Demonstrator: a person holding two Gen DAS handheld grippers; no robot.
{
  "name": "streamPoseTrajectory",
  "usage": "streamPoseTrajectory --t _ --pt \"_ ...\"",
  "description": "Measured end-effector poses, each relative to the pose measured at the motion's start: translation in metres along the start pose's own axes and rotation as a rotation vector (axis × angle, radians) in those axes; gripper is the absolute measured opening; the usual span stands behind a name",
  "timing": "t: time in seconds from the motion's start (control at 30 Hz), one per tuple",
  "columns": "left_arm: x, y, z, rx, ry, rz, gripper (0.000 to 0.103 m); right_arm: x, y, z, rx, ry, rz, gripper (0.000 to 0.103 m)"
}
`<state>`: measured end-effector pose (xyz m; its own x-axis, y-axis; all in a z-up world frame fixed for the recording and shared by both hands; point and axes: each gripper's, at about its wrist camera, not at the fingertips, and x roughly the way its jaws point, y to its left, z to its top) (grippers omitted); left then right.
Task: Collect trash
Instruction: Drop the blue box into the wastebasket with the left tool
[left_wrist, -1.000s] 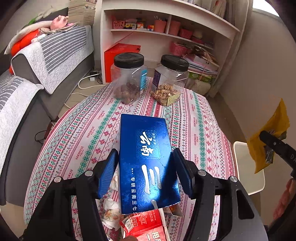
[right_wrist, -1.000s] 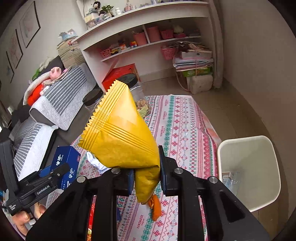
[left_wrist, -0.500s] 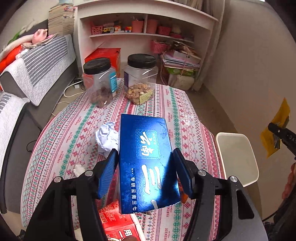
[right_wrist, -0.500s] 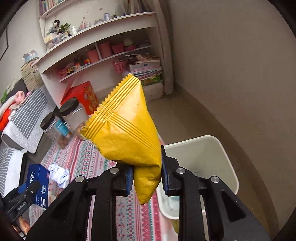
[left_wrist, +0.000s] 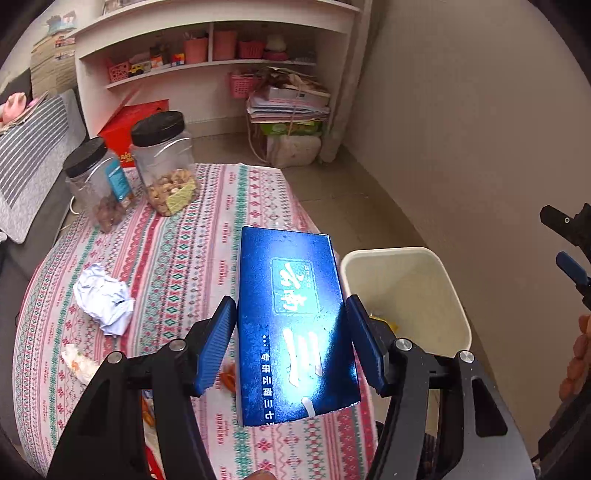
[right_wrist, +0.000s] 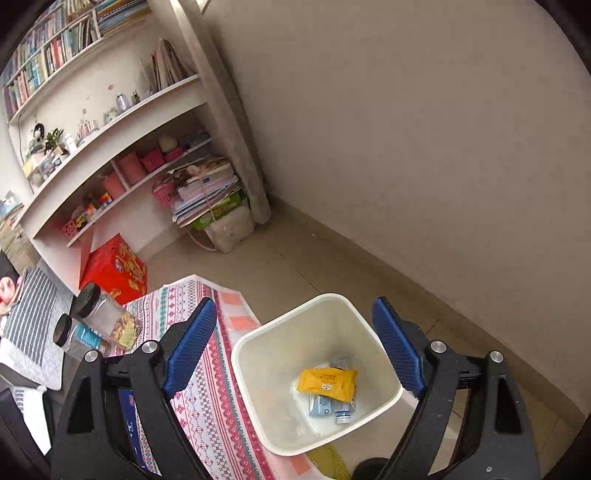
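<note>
Left gripper (left_wrist: 291, 347): its blue ribbed pads are clamped on the two long sides of a glossy dark-blue rectangular carton with white lettering (left_wrist: 295, 328), which points forward, away from the camera, over the edge of the round table under a red, green and white patterned cloth (left_wrist: 177, 258). Ahead and to the right of this gripper, beside the table's edge, stands the cream plastic waste bin with rounded corners (left_wrist: 450, 284). To the left of the left pad lies a crumpled ball of white paper (left_wrist: 103, 299); farther ahead on that side stand two clear plastic jars with black lids (left_wrist: 162, 162).

Right gripper (right_wrist: 295, 347): the jaws have just been opening and now stand wide apart with nothing between them, poised above the same bin. Directly below and between the pads, on the bin's floor, lies a flat yellow foil snack packet (right_wrist: 327, 382), resting on pale blue tubes (right_wrist: 325, 404).
</note>
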<state>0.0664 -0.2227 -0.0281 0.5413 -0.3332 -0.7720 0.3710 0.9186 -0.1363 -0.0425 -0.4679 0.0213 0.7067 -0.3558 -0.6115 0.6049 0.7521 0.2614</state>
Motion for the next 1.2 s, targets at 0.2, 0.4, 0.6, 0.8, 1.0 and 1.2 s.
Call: streamPoseTrajectory --t 0.2,0.4,0.6,0.8,1.0,1.2 --pt "0.017 -0.046 0.01 0.014 0.032 -0.065 0.061 -0.014 -0.023 0.005 0.042 -0.052 -0.04 0.086" --pt "0.033 -0.088 0.019 0.029 0.062 -0.132 0.063 -0.019 -0.04 0.01 0.079 -0.076 -0.049 0.088" --pt "0.038 -0.106 0.022 0.02 0.084 -0.171 0.073 -0.026 -0.041 0.013 0.056 -0.11 -0.073 0.091" --pt "0.02 -0.101 0.015 0.074 0.028 -0.103 0.074 -0.027 -0.035 0.013 0.027 -0.123 -0.092 0.096" --pt "-0.002 -0.072 0.003 0.065 -0.028 0.006 0.074 -0.016 -0.012 0.003 -0.07 -0.079 -0.105 0.096" --pt "-0.02 -0.028 -0.009 0.004 -0.067 0.135 0.076 -0.012 0.025 -0.016 -0.187 -0.069 -0.081 0.096"
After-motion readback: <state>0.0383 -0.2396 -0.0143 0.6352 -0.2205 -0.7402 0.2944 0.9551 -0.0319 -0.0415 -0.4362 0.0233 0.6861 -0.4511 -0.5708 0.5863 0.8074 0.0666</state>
